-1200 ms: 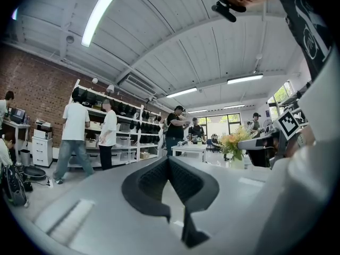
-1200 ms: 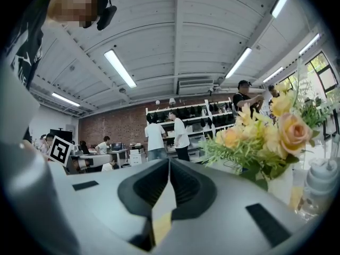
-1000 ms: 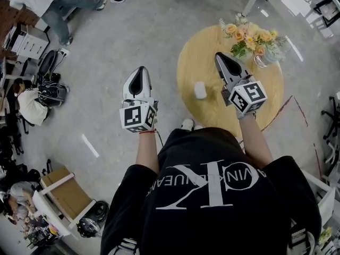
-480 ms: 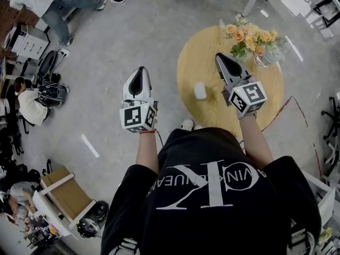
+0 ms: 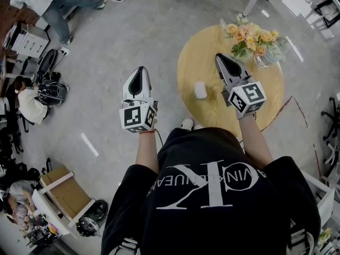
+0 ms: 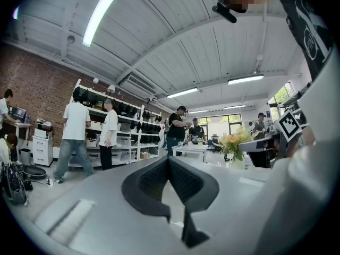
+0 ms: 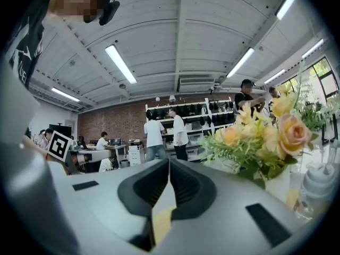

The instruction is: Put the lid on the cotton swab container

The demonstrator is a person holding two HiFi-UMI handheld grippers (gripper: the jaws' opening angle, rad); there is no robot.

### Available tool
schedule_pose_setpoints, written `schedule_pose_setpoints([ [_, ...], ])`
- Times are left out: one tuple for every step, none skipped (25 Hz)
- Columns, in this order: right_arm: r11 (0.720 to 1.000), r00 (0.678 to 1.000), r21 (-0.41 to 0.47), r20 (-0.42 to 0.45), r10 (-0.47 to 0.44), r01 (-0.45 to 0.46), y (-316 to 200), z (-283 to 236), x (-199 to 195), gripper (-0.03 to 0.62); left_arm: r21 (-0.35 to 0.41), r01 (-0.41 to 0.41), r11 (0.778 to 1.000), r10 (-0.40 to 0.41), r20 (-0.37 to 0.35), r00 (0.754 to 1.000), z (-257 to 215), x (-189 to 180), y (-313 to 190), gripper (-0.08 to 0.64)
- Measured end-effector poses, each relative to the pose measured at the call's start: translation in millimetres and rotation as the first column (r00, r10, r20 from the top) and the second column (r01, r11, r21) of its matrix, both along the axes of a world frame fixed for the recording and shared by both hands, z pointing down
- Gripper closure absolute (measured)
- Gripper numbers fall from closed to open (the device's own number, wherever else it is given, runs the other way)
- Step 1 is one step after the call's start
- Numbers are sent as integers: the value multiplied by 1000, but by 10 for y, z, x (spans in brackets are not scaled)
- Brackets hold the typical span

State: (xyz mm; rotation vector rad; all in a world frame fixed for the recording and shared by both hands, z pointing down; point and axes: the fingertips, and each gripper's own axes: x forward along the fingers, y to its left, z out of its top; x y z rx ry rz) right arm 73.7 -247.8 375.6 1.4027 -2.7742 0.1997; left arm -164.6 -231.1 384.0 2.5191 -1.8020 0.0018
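A small white cotton swab container [image 5: 200,90] stands on the round wooden table [image 5: 197,54], near its left side. I see no separate lid in any view. My right gripper [image 5: 219,56] hovers over the table just right of the container, jaws shut with nothing between them; in the right gripper view its jaws [image 7: 169,161] meet. My left gripper [image 5: 141,68] hangs over the bare floor left of the table, also shut and empty [image 6: 169,158]. Both point level, away from the body. The container shows in neither gripper view.
A glass vase of orange and yellow flowers [image 5: 254,40] stands at the table's far right, close to the right gripper [image 7: 265,137]. Several people [image 5: 49,3] and bags [image 5: 50,92] are at the left; a cardboard box on a white frame [image 5: 66,195] sits lower left. Shelves [image 6: 114,132] line the far wall.
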Motion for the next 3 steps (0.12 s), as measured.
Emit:
schedule_pose_setpoints([
  [1000,1000,0,1,0,0,0,-5,-5,572,0,0,1000,0,0,1000,-5,-5,2,548],
  [1000,1000,0,2,1,-1,0,-9,-8,572,0,1,1000,-1,0,1000,-10,-9,4,548],
  [1000,1000,0,2,2,-2,0,-11,-10,572,0,1,1000,-1,-1,1000,-14,-13,5,548],
])
